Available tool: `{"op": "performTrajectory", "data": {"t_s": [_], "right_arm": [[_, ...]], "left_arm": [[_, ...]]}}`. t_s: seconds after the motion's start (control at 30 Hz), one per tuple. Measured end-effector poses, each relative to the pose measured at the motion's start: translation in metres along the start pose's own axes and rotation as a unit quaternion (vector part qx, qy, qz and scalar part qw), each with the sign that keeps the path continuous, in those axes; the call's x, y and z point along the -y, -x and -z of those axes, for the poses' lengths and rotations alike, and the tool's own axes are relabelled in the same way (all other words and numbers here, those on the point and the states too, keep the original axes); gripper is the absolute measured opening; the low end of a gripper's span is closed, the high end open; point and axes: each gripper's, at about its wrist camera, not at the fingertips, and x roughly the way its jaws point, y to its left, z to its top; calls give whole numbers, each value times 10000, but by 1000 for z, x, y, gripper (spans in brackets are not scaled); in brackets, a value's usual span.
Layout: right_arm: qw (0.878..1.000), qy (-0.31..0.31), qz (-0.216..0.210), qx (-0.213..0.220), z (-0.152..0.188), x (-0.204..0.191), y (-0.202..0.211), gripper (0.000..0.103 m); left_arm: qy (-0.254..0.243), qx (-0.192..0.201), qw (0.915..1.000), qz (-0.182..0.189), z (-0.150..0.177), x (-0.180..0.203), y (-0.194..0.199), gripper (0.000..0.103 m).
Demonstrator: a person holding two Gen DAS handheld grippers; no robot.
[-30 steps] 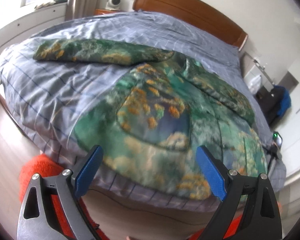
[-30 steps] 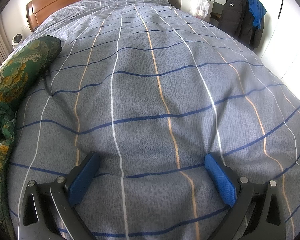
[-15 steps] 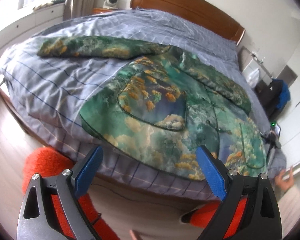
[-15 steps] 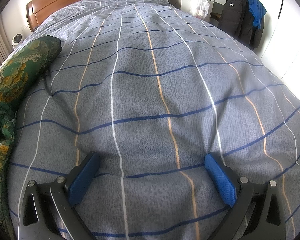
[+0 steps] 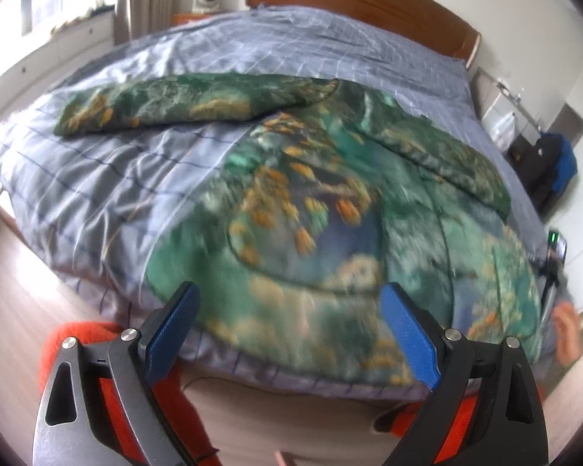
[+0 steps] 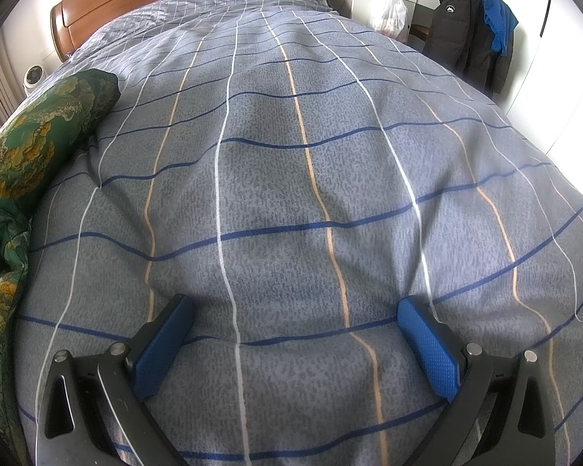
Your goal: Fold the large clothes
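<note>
A large green garment with orange and blue print (image 5: 322, 209) lies spread flat on the bed, one sleeve (image 5: 167, 105) stretched out to the left. My left gripper (image 5: 289, 310) hangs open just in front of its near hem, at the bed's edge, holding nothing. In the right wrist view only the garment's other sleeve (image 6: 46, 136) shows at the left edge. My right gripper (image 6: 295, 322) rests open on the bare grey checked duvet (image 6: 311, 155), well to the right of that sleeve.
A wooden headboard (image 5: 361, 0) stands at the bed's far end. A person's hand (image 5: 565, 334) shows at the right, and orange slippers (image 5: 81, 341) on the wood floor below. A dark jacket (image 6: 470, 35) hangs near white cabinets by a plastic bag (image 6: 388, 11).
My left gripper drew back from the bed, then moved in closer to the garment's hem; the view is blurred from motion. The right gripper has not moved.
</note>
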Motion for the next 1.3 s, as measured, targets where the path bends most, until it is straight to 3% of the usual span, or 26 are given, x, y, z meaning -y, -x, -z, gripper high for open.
{"op": "performTrajectory", "data": {"t_s": [0.07, 0.27, 0.47, 0.6, 0.67, 0.77, 0.87, 0.93, 1.0, 1.07, 1.1, 1.2, 1.23, 1.3], "right_arm": [[10000, -2, -2, 2, 0, 0, 0, 103], [9999, 37, 15, -121, -5, -2, -4, 103], [9997, -206, -106, 22, -7, 2, 7, 103], [9929, -450, -415, 1016, 2, 9, 84, 103], [9847, -387, -956, 1404, 17, 4, 145, 103], [9762, -197, -1536, 1515, 49, -16, 214, 103], [9738, 164, -1664, 1542, 89, -56, 260, 103], [9709, 389, -1759, 1581, 122, -86, 278, 103], [9688, 522, -1846, 1569, 149, -115, 285, 103], [9677, 666, -1919, 1492, 175, -150, 285, 103], [9666, 768, -2015, 1389, 188, -173, 281, 103], [9632, 964, -2289, 1032, 212, -214, 265, 103], [9615, 1091, -2369, 869, 219, -231, 258, 103], [9595, 1484, -2286, 712, 228, -258, 249, 103]], "left_arm": [[109, 22, 9999, 45, -16, -14, -6, 95], [-245, 50, 9987, -447, -36, -34, -27, 95], [106, -219, 9986, -472, -55, -77, -55, 95], [967, -172, 9945, -365, -78, -143, -59, 95], [1477, 21, 9885, -327, -96, -183, -55, 95], [2058, 336, 9766, -523, -132, -245, -54, 95], [2436, 455, 9635, -1014, -169, -304, -65, 95], [2628, 297, 9555, -1307, -185, -332, -80, 95], [2925, 112, 9503, -1057, -194, -349, -96, 94], [2963, 2, 9519, -786, -201, -352, -111, 92], [2867, -44, 9543, -844, -205, -352, -116, 84], [2645, -334, 9586, -1004, -213, -347, -129, 32], [2582, -391, 9583, -1165, -215, -347, -128, 19], [2482, -326, 9606, -1208, -222, -339, -113, 12]]}}
